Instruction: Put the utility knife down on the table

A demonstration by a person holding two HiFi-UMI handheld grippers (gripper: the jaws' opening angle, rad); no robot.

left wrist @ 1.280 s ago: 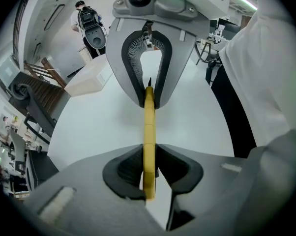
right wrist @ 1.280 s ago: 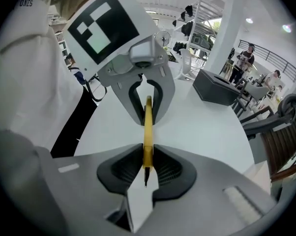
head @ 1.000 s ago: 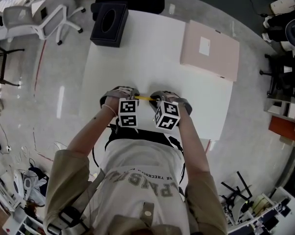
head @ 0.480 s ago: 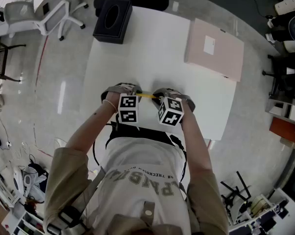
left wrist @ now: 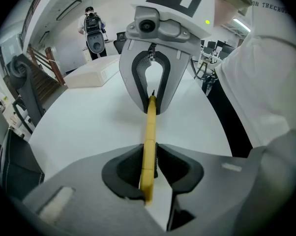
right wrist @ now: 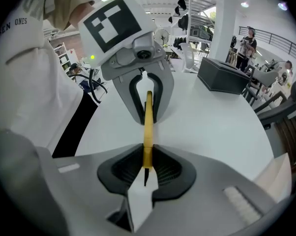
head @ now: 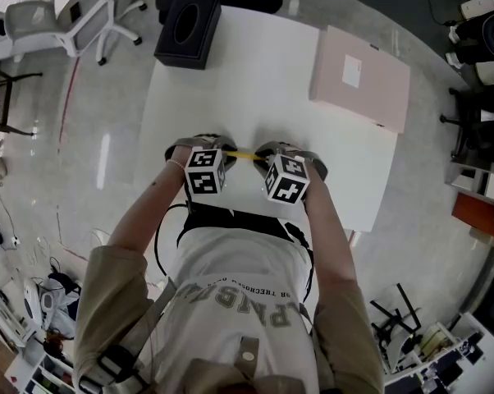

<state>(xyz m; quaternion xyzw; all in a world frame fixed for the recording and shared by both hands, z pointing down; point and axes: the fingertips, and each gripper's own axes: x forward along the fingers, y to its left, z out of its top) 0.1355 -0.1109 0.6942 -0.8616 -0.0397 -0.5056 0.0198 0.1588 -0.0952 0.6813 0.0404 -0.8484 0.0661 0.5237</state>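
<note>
White table [head: 255, 80] fills mid-frame, with a black tissue box [head: 184, 29] on its upper-left corner. Left gripper [left wrist: 149, 167] is left of centre by the near edge, jaws clamped on one end of the yellow utility knife [head: 243, 153]. The knife bridges the two grippers at centre, held just off the tabletop. Right gripper [right wrist: 147, 167] is just right of centre, jaws closed on the knife's other end. Flat pink box [head: 360, 76] with a white label lies upper right on the table.
</note>
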